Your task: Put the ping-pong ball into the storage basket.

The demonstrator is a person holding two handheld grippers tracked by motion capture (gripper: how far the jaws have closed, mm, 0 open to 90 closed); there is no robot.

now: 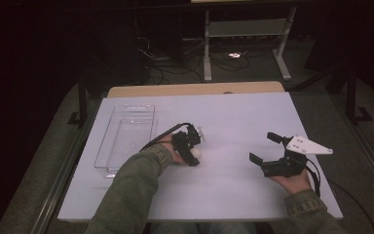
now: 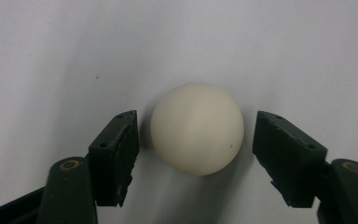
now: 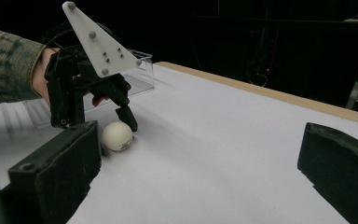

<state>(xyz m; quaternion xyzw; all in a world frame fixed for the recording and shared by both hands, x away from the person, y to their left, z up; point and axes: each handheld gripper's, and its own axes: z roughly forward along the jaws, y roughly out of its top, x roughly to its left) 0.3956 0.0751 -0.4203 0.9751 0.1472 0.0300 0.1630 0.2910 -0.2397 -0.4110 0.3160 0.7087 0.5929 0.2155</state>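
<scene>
Olive, perhaps denim sleeves; black grippers, one white screwed plate.

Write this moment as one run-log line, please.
left gripper: open, jaws astride white ball, not touching | right gripper: open, idle | clear bin: empty

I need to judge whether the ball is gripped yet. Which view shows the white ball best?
The left gripper view: the white ball sits large between open jaws, gaps on both sides. The high view shows a small speck; the right gripper view shows it from the side.
</scene>
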